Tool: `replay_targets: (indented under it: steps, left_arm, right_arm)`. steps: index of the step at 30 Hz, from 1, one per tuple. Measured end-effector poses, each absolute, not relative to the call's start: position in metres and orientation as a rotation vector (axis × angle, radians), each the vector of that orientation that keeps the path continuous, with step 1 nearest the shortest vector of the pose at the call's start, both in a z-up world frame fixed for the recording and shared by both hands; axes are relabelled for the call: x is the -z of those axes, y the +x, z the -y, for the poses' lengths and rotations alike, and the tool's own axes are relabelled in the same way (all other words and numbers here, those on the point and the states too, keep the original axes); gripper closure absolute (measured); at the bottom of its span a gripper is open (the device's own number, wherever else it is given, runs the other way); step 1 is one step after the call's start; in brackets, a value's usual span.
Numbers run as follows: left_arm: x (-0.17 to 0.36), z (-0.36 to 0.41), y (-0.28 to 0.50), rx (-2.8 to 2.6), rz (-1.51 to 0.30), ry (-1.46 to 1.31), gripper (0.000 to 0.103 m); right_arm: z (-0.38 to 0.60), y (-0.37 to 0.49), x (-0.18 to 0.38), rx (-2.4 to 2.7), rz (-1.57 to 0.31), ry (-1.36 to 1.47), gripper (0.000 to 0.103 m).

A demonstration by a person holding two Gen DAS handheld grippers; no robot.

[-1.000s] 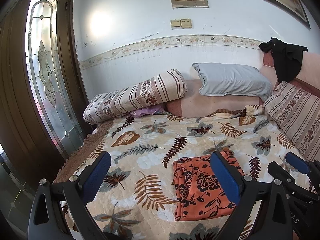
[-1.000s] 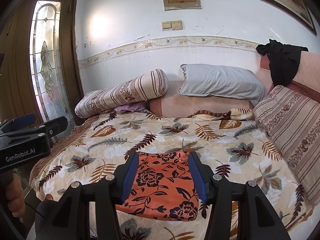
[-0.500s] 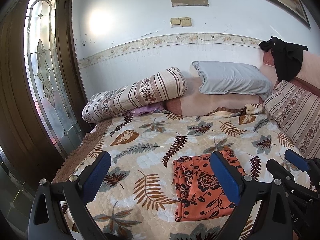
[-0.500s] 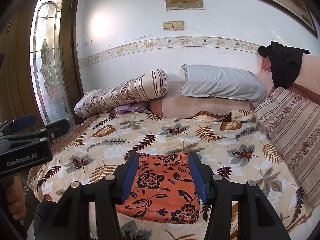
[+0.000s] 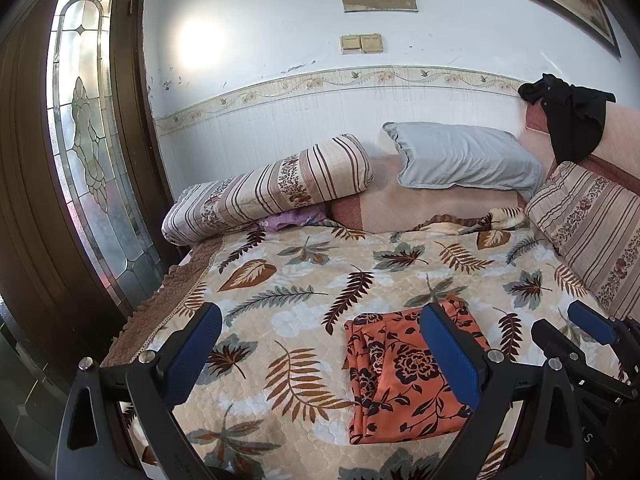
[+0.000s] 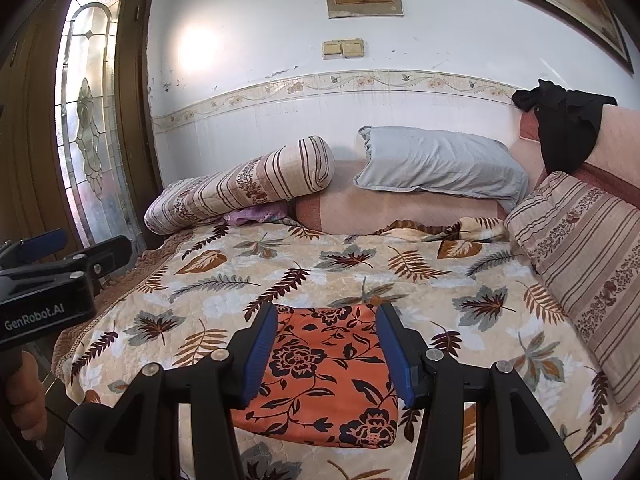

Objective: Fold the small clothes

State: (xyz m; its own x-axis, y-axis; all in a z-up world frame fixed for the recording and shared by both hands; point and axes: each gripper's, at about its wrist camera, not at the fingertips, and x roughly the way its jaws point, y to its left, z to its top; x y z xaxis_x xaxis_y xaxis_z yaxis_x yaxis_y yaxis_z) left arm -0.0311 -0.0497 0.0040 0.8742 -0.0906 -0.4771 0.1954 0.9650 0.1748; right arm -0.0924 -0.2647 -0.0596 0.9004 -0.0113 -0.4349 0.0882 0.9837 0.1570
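Folded cloth on bed, both tongs idle above it.

Our left gripper [image 5: 320,354] hangs wide and released; orange floral garment [image 6: 320,372] lies folded on the leaf quilt [image 6: 420,280]; right gripper [image 6: 326,354] half-spread, grasping nothing. We'd pinch one edge low, then press creases flat.

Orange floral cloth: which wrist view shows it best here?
The left wrist view. The orange floral cloth shows its folded left edge and near edge there, with one finger across its right side. In the right wrist view the cloth is centred but both fingers hide its sides.
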Motion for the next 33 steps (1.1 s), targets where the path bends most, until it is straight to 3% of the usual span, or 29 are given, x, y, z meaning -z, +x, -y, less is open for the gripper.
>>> replay_targets:
  steps: [33]
  left_arm:
    - [0.007,0.050,-0.012,0.138,-0.528,0.199,0.004]
  right_arm:
    - [0.266,-0.068,0.063,0.037,-0.465,0.183,0.048]
